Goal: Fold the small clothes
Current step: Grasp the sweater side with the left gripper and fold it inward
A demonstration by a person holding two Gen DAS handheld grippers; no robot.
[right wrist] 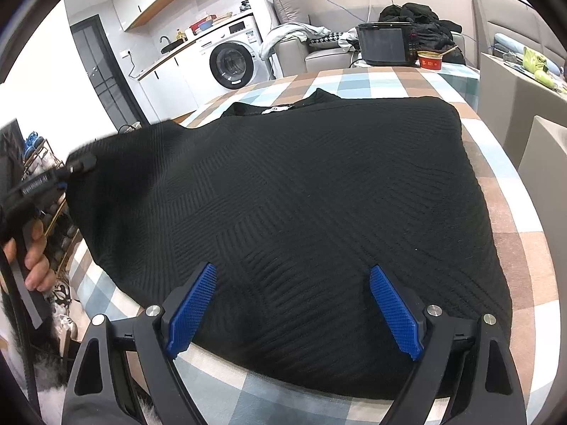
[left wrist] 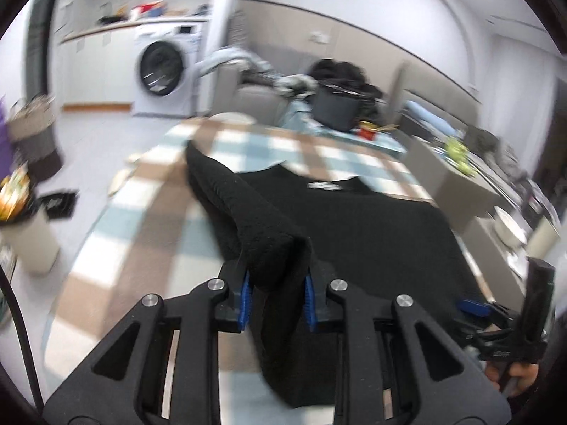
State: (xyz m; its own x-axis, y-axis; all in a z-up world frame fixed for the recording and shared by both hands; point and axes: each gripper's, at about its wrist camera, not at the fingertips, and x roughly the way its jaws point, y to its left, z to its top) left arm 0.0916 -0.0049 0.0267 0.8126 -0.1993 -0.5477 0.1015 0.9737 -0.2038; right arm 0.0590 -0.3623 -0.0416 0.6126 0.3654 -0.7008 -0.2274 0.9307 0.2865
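Black knit top [right wrist: 301, 212] w/ ribbed block pattern, white neck label [right wrist: 274, 109]. Tablecloth [right wrist: 354, 81] checked brown, white, pale blue. Gripper pads [right wrist: 395, 313] blue, textured; frames black. Far: white washing machine [right wrist: 230, 56], red bowl [right wrist: 429, 61].

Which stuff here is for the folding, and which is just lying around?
For the folding:
black sweater
left gripper, pinching the sweater's edge
right gripper, fingers apart
checked tablecloth

Just lying around:
black cooker
red bowl
washing machine
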